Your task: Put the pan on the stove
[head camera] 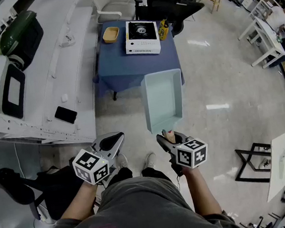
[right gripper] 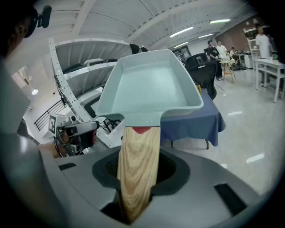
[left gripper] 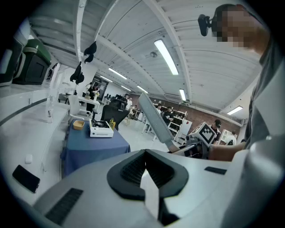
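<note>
My right gripper (head camera: 166,136) (right gripper: 136,178) is shut on the wooden handle (right gripper: 138,164) of a pale blue-green rectangular pan (head camera: 162,101) (right gripper: 151,89). It holds the pan out in front of me above the floor, and the pan is empty. The pan (left gripper: 153,118) also shows tilted in the left gripper view. A white portable stove (head camera: 142,37) (left gripper: 100,129) sits on a blue-clothed table (head camera: 127,67) farther ahead, well beyond the pan. My left gripper (head camera: 116,139) (left gripper: 144,162) hangs to the left of the pan, shut with nothing in it.
On the blue table a yellow bowl (head camera: 110,35) lies left of the stove and a yellow bottle (head camera: 163,29) stands to its right. A long white bench (head camera: 52,70) with a black phone (head camera: 65,114) runs along the left. Black office chairs (head camera: 171,1) stand behind the table, a black stand (head camera: 254,162) at right.
</note>
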The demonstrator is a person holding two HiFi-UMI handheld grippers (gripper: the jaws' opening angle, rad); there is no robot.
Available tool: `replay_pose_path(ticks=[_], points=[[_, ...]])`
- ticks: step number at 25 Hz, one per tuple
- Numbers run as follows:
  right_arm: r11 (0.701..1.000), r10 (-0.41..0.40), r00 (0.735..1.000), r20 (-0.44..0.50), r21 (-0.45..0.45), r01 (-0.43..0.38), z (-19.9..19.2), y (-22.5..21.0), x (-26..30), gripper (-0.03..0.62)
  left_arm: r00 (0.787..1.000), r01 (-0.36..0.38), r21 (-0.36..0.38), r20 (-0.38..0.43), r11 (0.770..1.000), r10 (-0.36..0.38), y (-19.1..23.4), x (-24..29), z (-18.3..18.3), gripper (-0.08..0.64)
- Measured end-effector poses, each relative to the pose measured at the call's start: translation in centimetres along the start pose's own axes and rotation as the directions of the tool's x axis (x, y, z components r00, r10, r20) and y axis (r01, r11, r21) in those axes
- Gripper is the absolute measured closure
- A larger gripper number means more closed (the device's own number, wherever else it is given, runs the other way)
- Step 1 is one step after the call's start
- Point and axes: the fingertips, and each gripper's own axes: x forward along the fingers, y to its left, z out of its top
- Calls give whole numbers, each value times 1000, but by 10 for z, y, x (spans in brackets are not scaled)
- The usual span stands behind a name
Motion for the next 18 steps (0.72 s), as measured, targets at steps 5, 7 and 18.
replay_pose_path(ticks=[5,7,18], points=[[1000,9,1000,-5,5,-9,-1,-7,-2,463,1000,-6,0,-6,1000,6,-6,7,-3,557],[1000,11,1000,-10,2,-11,-1,-11,-4,463,1000,-12,1,-6,1000,12,-9,11,-3,557],[999,35,999,-33,-27,-36,0,-46,-27,462,999,-49,-2,5,999,49,-37,44,-3,557]])
